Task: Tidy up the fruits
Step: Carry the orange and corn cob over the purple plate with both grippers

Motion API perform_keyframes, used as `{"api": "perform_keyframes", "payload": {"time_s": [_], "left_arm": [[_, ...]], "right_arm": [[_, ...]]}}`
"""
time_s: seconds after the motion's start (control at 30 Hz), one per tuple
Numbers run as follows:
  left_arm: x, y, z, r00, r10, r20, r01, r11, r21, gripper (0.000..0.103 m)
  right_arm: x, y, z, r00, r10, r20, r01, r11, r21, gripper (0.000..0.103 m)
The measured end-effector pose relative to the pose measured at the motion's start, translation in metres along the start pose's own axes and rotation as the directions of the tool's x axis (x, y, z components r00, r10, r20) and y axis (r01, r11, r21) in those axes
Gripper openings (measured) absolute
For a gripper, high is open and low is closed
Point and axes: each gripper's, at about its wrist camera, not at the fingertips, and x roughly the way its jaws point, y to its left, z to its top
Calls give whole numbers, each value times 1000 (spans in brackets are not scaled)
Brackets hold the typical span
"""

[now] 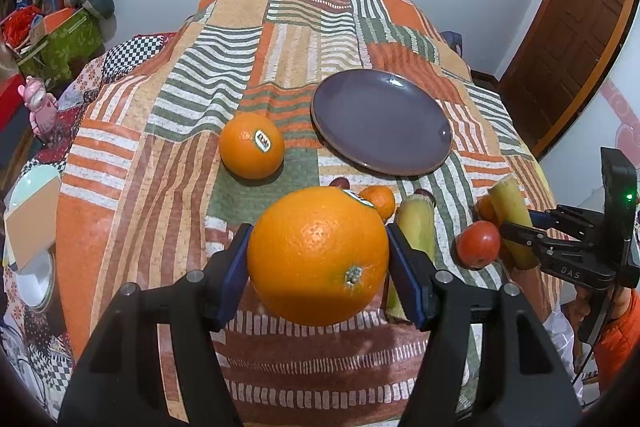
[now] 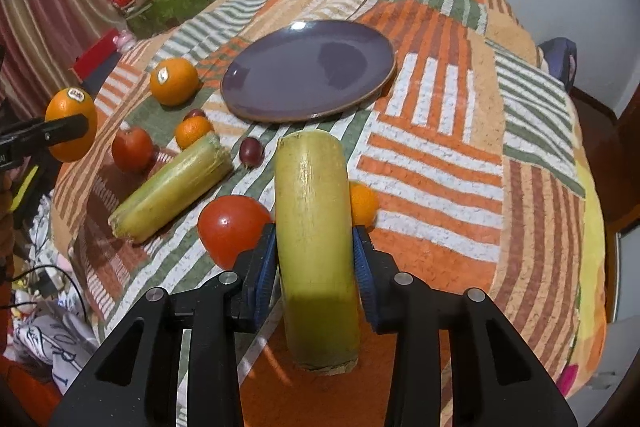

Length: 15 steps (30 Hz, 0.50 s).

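Note:
My left gripper (image 1: pixel 318 259) is shut on a large orange (image 1: pixel 318 255) and holds it above the patchwork cloth; it also shows in the right wrist view (image 2: pixel 71 129). My right gripper (image 2: pixel 314 259) is shut on a yellow-green sugarcane piece (image 2: pixel 312 243), also seen in the left wrist view (image 1: pixel 512 223). A purple plate (image 1: pixel 380 123) (image 2: pixel 308 69) lies bare at the middle. A second orange (image 1: pixel 251 145) (image 2: pixel 174 81) sits left of the plate. A second cane piece (image 2: pixel 172 193), two tomatoes (image 2: pixel 234 229) (image 2: pixel 133 149), two mandarins (image 2: pixel 193 131) (image 2: pixel 363 205) and a grape (image 2: pixel 251 151) lie on the cloth.
The table (image 1: pixel 132 187) is covered with a striped patchwork cloth and drops off at its near and side edges. Boxes and clutter (image 1: pixel 52 27) stand at the far left. A wooden door (image 1: pixel 572 39) is at the right.

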Motion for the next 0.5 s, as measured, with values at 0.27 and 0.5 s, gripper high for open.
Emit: {"api": "perform_keyframes", "payload": {"time_s": [0.27, 0.5], "left_arm": [[4, -9, 27, 999, -24, 44, 23, 1000, 19, 64], [12, -18, 56, 996, -43, 80, 40, 998, 38, 64]], "right_arm": [[-30, -6, 28, 993, -4, 121, 2, 1000, 15, 33], [-40, -3, 61, 976, -20, 217, 22, 1000, -6, 33]]}}
